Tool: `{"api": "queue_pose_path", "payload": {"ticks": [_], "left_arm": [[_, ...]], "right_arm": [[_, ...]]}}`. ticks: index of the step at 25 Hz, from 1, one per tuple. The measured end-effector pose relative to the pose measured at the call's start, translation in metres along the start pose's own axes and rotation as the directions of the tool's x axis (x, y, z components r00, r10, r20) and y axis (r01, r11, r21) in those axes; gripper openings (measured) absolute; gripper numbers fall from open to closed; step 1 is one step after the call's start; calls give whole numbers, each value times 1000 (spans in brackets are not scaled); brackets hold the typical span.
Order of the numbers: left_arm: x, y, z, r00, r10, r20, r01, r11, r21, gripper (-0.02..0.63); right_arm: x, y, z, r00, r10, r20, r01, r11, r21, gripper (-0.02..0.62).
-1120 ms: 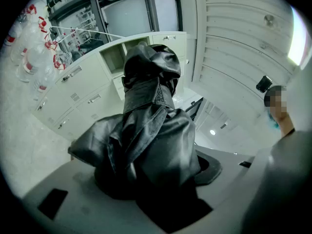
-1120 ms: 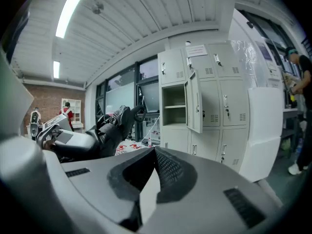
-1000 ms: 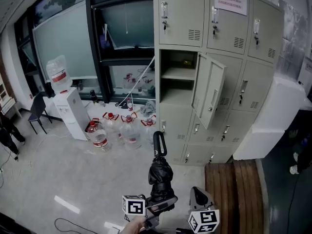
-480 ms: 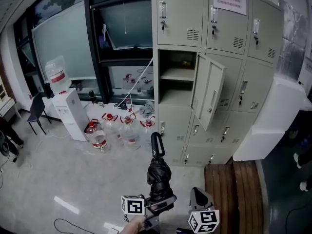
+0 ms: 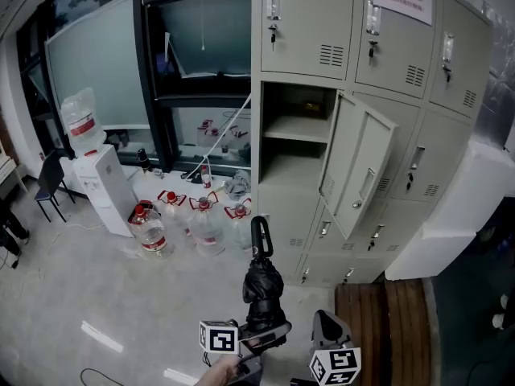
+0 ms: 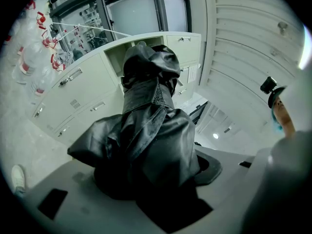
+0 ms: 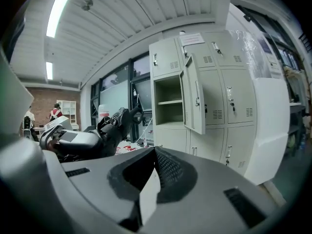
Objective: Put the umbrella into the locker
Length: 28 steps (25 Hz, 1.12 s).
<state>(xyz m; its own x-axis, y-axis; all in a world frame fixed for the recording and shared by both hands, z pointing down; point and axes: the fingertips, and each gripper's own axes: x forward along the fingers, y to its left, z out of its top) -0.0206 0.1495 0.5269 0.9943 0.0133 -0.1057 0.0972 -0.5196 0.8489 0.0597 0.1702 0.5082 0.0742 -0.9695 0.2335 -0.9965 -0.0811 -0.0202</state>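
Black umbrella (image 5: 262, 284) clamped in left gripper (image 5: 259, 338); right gripper view alone shows right gripper (image 7: 152, 172) closed, empty.

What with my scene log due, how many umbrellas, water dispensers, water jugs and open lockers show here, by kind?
Umbrella: 1, held in the left gripper
Water dispenser: 1
Water jugs: 5, with four on the floor and one on the dispenser
Open locker: 1
Total: 8
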Motion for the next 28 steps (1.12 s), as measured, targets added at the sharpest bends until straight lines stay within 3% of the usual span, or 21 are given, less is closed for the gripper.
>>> {"api": "queue_pose_path", "payload": {"ticks": [14, 20, 28], "left_arm": [[94, 122, 187, 988, -35, -151, 31, 999, -25, 273], [113, 153, 225, 978, -51, -202, 45, 998, -35, 273], [133, 166, 240, 972, -85, -217, 66, 994, -91, 273]], "right_arm": [[233, -68, 68, 996, -83, -34, 83, 996, 27, 2], [279, -83, 75, 991, -120, -52, 122, 992, 30, 1], [302, -88, 79, 989, -130, -65, 132, 991, 32, 1]]}}
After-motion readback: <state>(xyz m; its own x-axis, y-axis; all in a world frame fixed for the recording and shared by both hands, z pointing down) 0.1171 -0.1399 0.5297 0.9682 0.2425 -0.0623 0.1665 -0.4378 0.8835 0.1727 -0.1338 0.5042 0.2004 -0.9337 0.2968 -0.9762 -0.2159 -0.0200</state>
